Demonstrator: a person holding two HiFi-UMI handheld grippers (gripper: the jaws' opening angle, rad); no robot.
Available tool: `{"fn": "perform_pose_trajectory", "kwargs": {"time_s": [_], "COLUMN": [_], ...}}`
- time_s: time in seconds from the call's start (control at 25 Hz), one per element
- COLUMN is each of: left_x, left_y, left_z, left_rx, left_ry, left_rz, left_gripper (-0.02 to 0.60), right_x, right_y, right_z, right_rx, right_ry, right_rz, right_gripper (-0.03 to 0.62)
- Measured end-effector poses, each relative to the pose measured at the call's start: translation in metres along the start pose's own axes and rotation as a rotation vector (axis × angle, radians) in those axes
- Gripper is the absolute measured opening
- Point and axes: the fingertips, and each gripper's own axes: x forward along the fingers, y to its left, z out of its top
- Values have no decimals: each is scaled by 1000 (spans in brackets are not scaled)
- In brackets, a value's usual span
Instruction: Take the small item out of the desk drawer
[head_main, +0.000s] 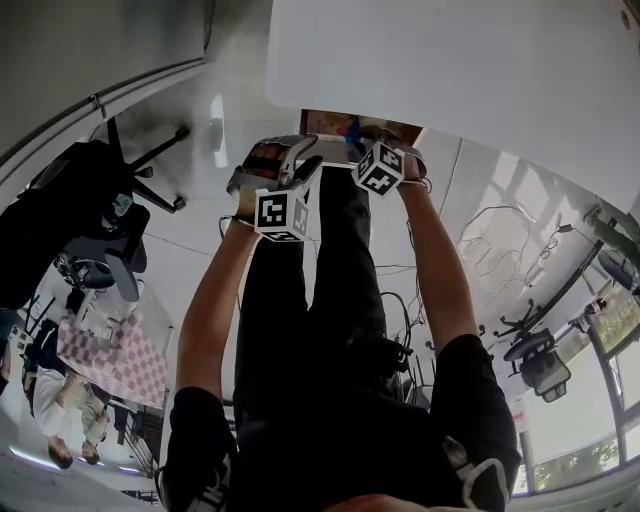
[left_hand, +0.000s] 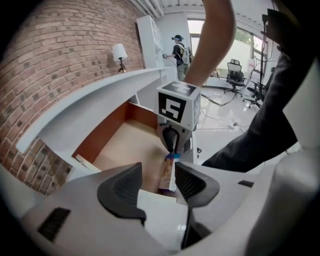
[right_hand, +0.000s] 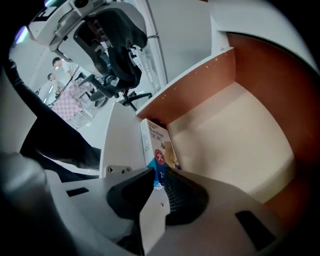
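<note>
Fig.: open desk drawer (right_hand: 200, 85) w/ both tools reaching in, seen from the head view and both gripper views.

(a) Right gripper (right_hand: 159, 185): jaws nearly together, pinching the near end of the small box (right_hand: 157, 145). The box stands on edge, close along the drawer's white panel, its far end near the brown corner. It is gripped by the end probably because that is the only part w/ room for a pad on each side. Whether the box rests on the drawer floor or is just clear of it cannot be told.

(b) Left gripper (left_hand: 159, 182): jaws wide apart, nothing held. The box (left_hand: 167, 172) and the right gripper (left_hand: 171, 150) show in the gap but lie well beyond the pads. This tool sits over the drawer's near edge, apparently on standby, not gripping.

(c) Head view: left gripper (head_main: 290, 165) and right gripper (head_main: 362, 140) side by side at the drawer (head_main: 330, 122), just under the white desk top (head_main: 450, 80). Both point steeply down, since the drawer opens upward.

Status (judged): item gripped, not yet out of the drawer; a lift clear of the panel remains.
</note>
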Motion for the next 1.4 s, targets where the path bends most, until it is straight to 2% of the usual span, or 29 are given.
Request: {"fn": "perform_pose_trajectory", "kwargs": {"time_s": [0.28,0.72,0.88,1.08,1.2,1.28,1.4], "left_x": [41,95,106,116,123,123,122], "left_y": [-5,-22,-23,-27,-26,-22,-19], "left_z": [-12,-41,-52,-59,-58,-55,-51], "left_rx": [117,279,303,394,390,369,348], "left_ry": [102,300,357,429,446,444,425], "left_rz": [-69,-170,-166,-177,-167,-154,-149], "left_gripper": [212,227,226,207,174,117,103], "right_x": [-10,-15,-14,-15,-17,-18,-21], "right_y": [-14,-26,-25,-34,-38,-37,-35], "right_z": [5,11,13,16,17,17,17], "right_rx": [18,56,51,65,75,67,60], "right_ry": [-40,-75,-78,-101,-108,-107,-106], "right_rz": [-34,-21,-6,-1,0,2,-5], "right_gripper": [82,83,83,83,83,83,83]}}
